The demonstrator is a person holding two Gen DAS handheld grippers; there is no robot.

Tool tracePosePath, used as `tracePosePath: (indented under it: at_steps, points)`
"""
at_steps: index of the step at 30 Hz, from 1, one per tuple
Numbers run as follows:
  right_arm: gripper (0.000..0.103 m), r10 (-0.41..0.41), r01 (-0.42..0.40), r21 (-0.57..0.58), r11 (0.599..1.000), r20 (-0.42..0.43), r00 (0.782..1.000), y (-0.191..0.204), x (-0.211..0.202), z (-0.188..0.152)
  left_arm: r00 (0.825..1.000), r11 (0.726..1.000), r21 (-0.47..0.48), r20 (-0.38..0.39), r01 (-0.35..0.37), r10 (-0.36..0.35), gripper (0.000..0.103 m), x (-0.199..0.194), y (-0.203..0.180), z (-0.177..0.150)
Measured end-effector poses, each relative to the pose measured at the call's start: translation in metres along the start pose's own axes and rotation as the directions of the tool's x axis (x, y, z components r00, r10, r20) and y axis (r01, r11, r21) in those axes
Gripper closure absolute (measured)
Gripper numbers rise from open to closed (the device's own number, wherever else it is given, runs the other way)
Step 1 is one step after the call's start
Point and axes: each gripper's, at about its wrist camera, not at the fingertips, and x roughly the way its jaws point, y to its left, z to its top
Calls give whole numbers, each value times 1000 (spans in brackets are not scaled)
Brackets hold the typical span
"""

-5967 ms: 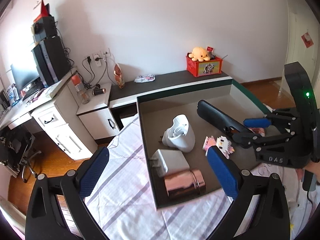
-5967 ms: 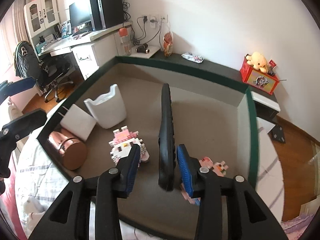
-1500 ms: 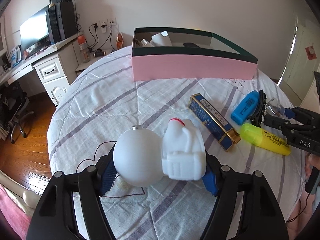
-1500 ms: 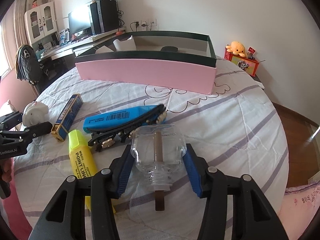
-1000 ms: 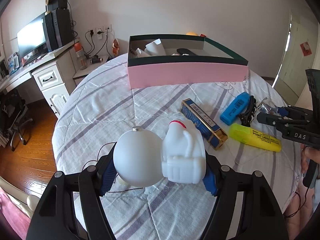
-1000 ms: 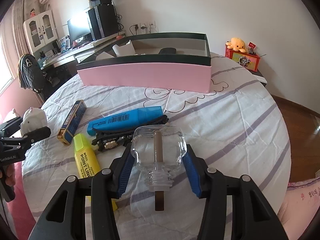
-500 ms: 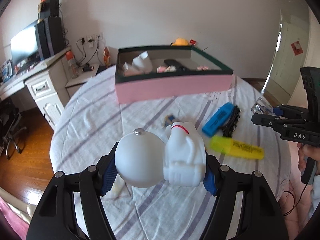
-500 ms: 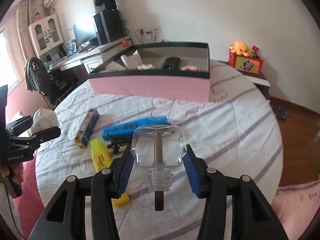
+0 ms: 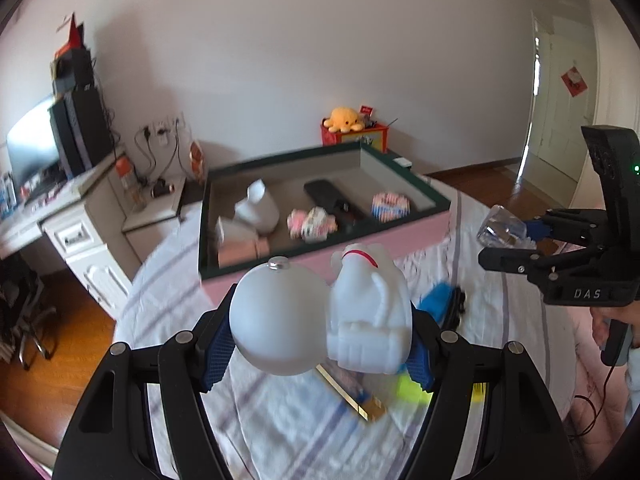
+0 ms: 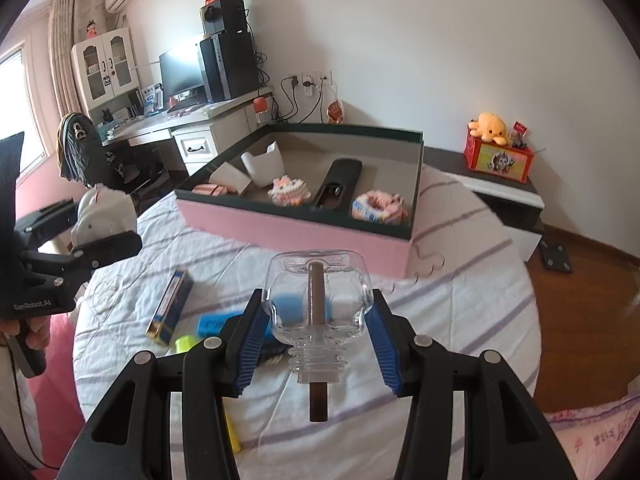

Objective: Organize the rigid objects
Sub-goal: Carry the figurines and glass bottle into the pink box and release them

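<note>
- White astronaut figure: gripped sideways in the left tongs, in the air above the striped bed.
- Clear glass bottle: clamped in the right tongs, neck toward the camera, a dark stick inside.
- Pink box: on the bed beyond both tongs, holding a black remote, a white cup and 2 block toys.
- Blue marker, yellow highlighter and a blue-gold box lie on the bed.

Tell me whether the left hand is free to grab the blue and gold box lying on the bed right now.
Probably not: the left tongs are shut on the white astronaut figure, which fills the gap, so the blue and gold box would need them emptied first.
</note>
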Motion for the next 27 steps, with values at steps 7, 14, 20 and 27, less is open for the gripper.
tracePosePath:
  at_steps: [7,14,20,27]
  points:
    - [52,-14,15,-53,998,29,999,-11,9,43,999,999,44,39,11,-13,32,14,-5,39]
    - [52,-41,40,-84,996,-1,999,-35,58,100,998,998,63,51,32,-35,32,39,-2,72]
    - [52,-53,44,-85,995,-109,993,-59,129,129,997,996,64,46,63,-66,32,74,12,106]
    - [52,-66,46,-100,994,-213,975,-76,194,143,999,997,65,-36,40,-38,32,131,27,119]
